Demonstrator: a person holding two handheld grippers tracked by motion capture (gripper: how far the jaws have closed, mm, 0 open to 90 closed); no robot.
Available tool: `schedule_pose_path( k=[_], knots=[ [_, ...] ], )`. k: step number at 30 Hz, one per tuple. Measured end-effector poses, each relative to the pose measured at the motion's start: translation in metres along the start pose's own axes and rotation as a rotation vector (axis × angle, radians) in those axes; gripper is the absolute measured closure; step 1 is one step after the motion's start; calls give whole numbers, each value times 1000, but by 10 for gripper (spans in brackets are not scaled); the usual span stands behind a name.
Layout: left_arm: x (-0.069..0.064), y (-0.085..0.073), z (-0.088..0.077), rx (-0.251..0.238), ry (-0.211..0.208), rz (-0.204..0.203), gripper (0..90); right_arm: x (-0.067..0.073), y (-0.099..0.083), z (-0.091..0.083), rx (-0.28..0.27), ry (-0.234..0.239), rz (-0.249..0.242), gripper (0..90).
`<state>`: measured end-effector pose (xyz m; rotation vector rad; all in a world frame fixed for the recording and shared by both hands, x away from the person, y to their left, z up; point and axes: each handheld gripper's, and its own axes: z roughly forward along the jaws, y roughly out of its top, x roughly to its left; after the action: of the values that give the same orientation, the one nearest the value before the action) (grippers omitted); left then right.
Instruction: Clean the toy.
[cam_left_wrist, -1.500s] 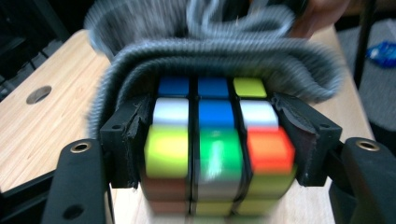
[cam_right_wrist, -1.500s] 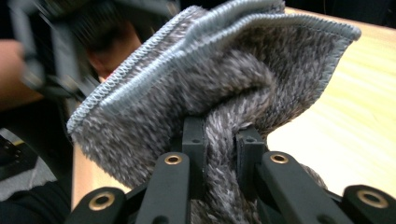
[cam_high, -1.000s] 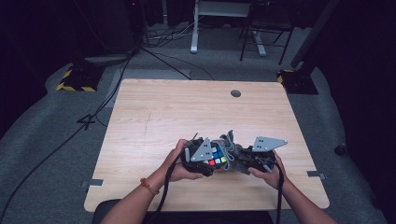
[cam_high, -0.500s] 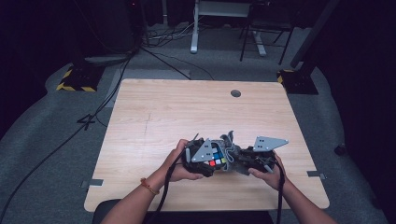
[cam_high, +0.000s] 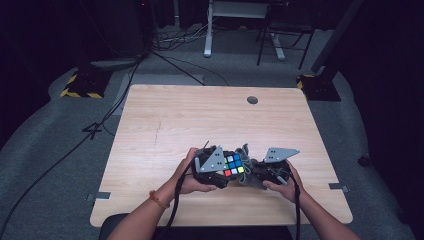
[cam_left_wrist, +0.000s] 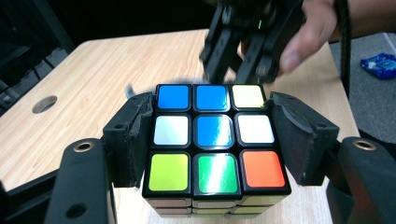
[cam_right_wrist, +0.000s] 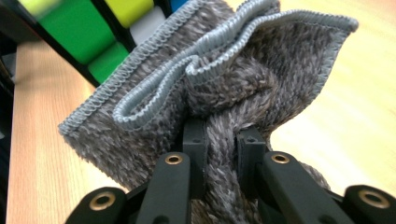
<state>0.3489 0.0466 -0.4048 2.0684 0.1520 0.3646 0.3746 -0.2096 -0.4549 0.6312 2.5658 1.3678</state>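
1. Two tools share the work: the left tool (cam_left_wrist: 212, 154) clamps the cube (cam_left_wrist: 215, 140) by its sides, steadying it just above the tabletop (cam_high: 200, 115).
2. The right tool (cam_right_wrist: 223, 154) pinches a grey cloth (cam_right_wrist: 224, 79), pressed to the cube's far face, likely wiping it.
3. That far face is hidden; the cloth's lower part is cut off.

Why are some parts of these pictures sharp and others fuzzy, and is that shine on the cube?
In the left gripper view the cube is sharp, with glare streaks on its blue and green stickers, while the right gripper behind it is blurred. In the right gripper view the cloth is crisp up close; the cube's corner and the table go soft. The high view shows a lit table in a dark room.
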Motion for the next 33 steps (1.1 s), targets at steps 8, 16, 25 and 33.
schedule_pose_path(
  k=[8, 16, 25, 33],
  knots=[
    [2, -3, 2, 8, -15, -6, 339, 1, 3, -8, -68, 59, 15, 792],
    [-4, -6, 15, 85, 6, 36, 339, 6, 12, -23, -142, 69, 13, 794],
    [-3, 1, 1, 10, 11, 25, 341, 3, 7, -12, -87, 39, 21, 790],
    [-1, -2, 6, 41, 18, 25, 339, 13, 15, -22, -151, 36, -10, 795]
  ],
)
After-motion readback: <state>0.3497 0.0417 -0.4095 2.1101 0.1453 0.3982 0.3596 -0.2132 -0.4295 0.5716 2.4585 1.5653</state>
